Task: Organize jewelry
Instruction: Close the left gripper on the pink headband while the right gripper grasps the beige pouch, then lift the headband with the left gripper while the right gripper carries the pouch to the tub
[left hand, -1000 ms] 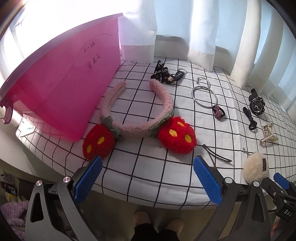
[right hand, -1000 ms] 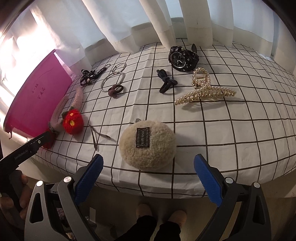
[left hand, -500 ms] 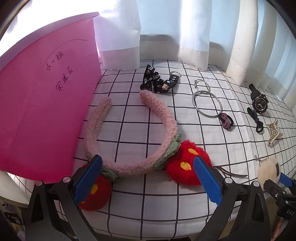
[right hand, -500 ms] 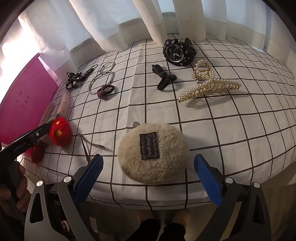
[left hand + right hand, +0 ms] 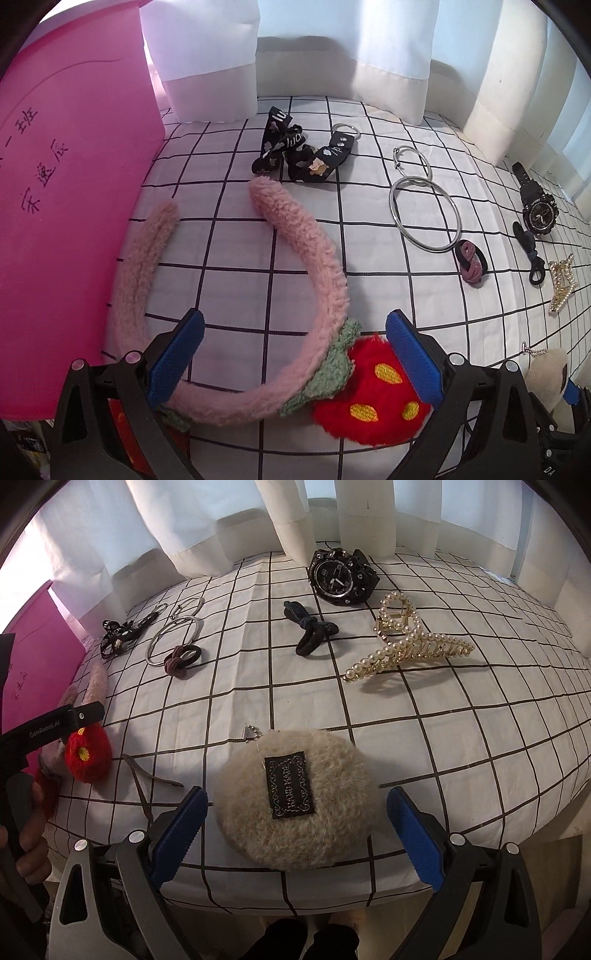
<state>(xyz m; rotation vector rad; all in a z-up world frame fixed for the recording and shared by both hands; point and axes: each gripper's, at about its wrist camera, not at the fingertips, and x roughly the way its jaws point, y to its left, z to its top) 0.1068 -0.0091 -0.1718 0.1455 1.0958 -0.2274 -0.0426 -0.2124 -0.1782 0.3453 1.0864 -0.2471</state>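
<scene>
Our left tongs (image 5: 293,356) are wide apart, and the curved middle of the fluffy pink headband (image 5: 314,258) lies right between the blue pads (image 5: 413,360). We think we opened them this wide so the fat band fits in before we squeeze. One red strawberry pom-pom (image 5: 369,402) sits just under the right pad.

Our right tongs (image 5: 295,834) are wide apart too, with the furry cream pouch (image 5: 295,801) between them, not pinched yet. Its black patch (image 5: 290,784) has tiny white letters we cannot read. A thin hair clip (image 5: 147,779) lies just left of these tongs. At the far left we see the other tool, marked "GenRobot.AI".

Farther from the tongs lie hair ties, a pearl claw clip (image 5: 406,648), silver hoops (image 5: 424,214) and a black ribbon strap (image 5: 295,155) with "luck" on it. Farthest is a black watch (image 5: 341,578).

The pink box (image 5: 62,221) stands left of the left tongs, close, so things can go in. It has handwritten Chinese words.
</scene>
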